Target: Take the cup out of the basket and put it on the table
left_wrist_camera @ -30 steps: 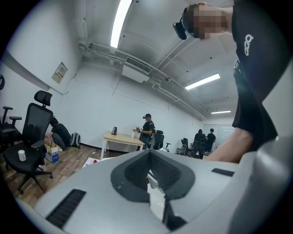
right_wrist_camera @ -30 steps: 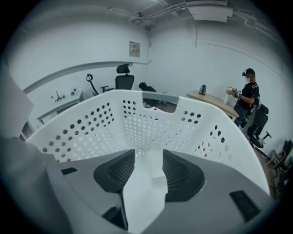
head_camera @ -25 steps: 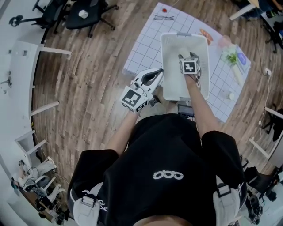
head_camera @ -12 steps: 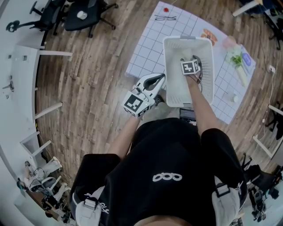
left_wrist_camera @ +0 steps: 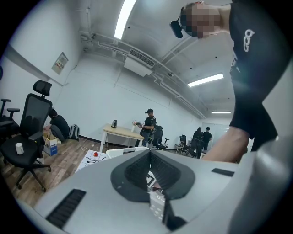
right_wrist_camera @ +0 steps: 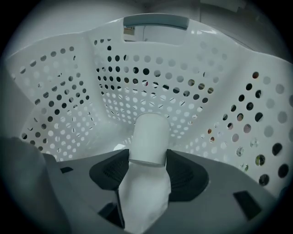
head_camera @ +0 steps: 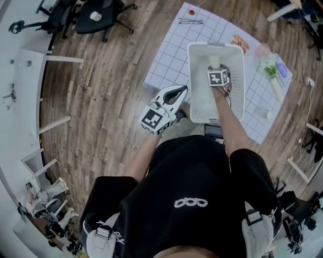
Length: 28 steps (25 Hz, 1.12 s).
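Note:
A white perforated basket (head_camera: 193,75) stands on a white grid mat (head_camera: 169,55). A white cup (head_camera: 214,61) stands upright inside it. My right gripper (head_camera: 216,67) reaches steeply down into the basket. In the right gripper view the cup (right_wrist_camera: 149,136) sits between the dark pads (right_wrist_camera: 183,173), which touch both its sides. The right gripper (right_wrist_camera: 147,157) has just been closing onto the cup. My left gripper (head_camera: 180,90) hangs outside the basket's near left corner, jaws together and holding nothing; its own view shows only a thin slit between the left gripper's (left_wrist_camera: 149,168) jaws.
Glasses (head_camera: 187,20), a red item (head_camera: 191,11) and green and pink items (head_camera: 267,66) lie on the mat around the basket. Office chairs (head_camera: 96,15) stand at the far left. The basket wall (right_wrist_camera: 68,100) closes in round the right gripper.
The right gripper has sunk lower in the basket and now has the cup between its jaws. The left gripper has barely shifted.

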Each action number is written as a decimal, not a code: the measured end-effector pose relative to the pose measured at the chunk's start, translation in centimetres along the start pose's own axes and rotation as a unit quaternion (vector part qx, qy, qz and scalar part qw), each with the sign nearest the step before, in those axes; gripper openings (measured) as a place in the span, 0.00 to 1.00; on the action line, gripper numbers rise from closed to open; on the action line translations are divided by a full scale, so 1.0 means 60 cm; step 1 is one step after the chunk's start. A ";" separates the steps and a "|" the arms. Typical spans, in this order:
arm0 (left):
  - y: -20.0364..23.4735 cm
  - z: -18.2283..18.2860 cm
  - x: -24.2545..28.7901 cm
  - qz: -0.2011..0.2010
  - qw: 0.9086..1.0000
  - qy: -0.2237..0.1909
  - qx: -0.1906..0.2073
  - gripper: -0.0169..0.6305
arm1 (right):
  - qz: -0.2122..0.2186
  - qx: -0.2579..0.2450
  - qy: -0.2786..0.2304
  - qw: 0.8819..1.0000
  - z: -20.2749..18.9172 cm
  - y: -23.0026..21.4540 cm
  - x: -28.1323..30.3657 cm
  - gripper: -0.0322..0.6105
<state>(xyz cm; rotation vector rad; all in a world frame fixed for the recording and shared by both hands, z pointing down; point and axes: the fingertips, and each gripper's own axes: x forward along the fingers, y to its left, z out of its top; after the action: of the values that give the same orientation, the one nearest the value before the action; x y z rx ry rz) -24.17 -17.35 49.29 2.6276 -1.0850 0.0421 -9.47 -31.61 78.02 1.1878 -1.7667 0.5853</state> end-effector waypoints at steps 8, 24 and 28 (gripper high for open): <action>-0.011 0.009 -0.012 0.003 1.000 -0.013 0.007 0.04 | 0.025 -0.004 -0.053 0.998 0.056 0.035 -0.093 0.46; -0.162 0.064 0.042 -0.058 0.995 -0.042 0.070 0.04 | 0.050 -0.027 -0.293 0.954 0.079 -0.021 -0.522 0.46; -0.245 0.079 0.103 -0.119 0.989 -0.048 0.079 0.04 | 0.014 -0.029 -0.295 0.955 0.010 -0.084 -0.576 0.46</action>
<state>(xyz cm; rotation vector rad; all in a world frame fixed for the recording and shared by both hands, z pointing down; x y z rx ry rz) -9.96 -13.04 41.78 2.9108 -0.8188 -0.0543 -0.57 -17.89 47.18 1.3907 -2.2814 0.1931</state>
